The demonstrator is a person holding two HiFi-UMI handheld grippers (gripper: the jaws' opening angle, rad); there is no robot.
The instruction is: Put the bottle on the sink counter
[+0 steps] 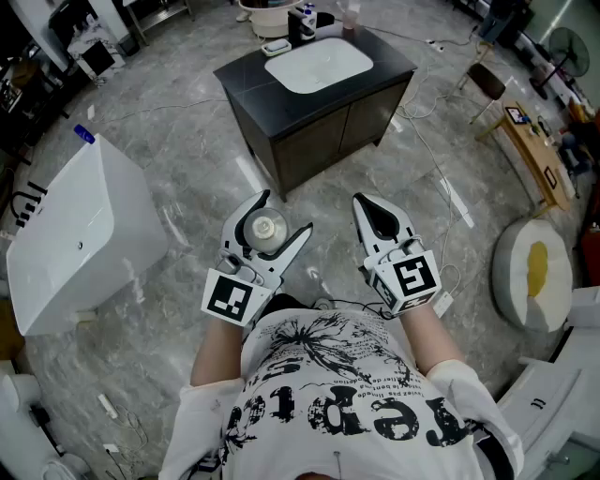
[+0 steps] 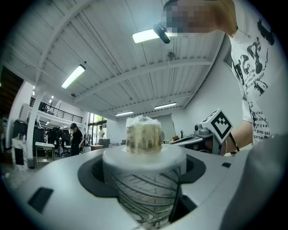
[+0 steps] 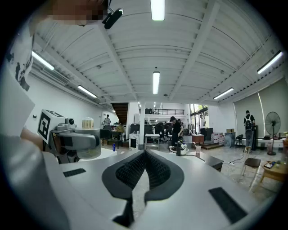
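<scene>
Left gripper (image 1: 281, 216) clasps the bottle (image 1: 265, 228), label (image 2: 144, 193) pattern seemingly visible only in its view; right gripper (image 1: 366, 204) closed, empty.

Grey floor (image 1: 323, 202) in front of the sink counter (image 1: 246, 77) is open, only thin cables (image 1: 424, 141) trail off its right corner. On the counter, the bare dark strips left, right and front of the basin (image 1: 319, 64) are free, while the back edge is crowded by a dark fixture (image 1: 302, 23), a soap dish (image 1: 277, 47) and a pale container (image 1: 352, 14). Left of the counter a white bathtub (image 1: 75, 225) blocks the way; to its right a stool (image 1: 487, 80) and a wooden table (image 1: 534, 155) stand well apart.
</scene>
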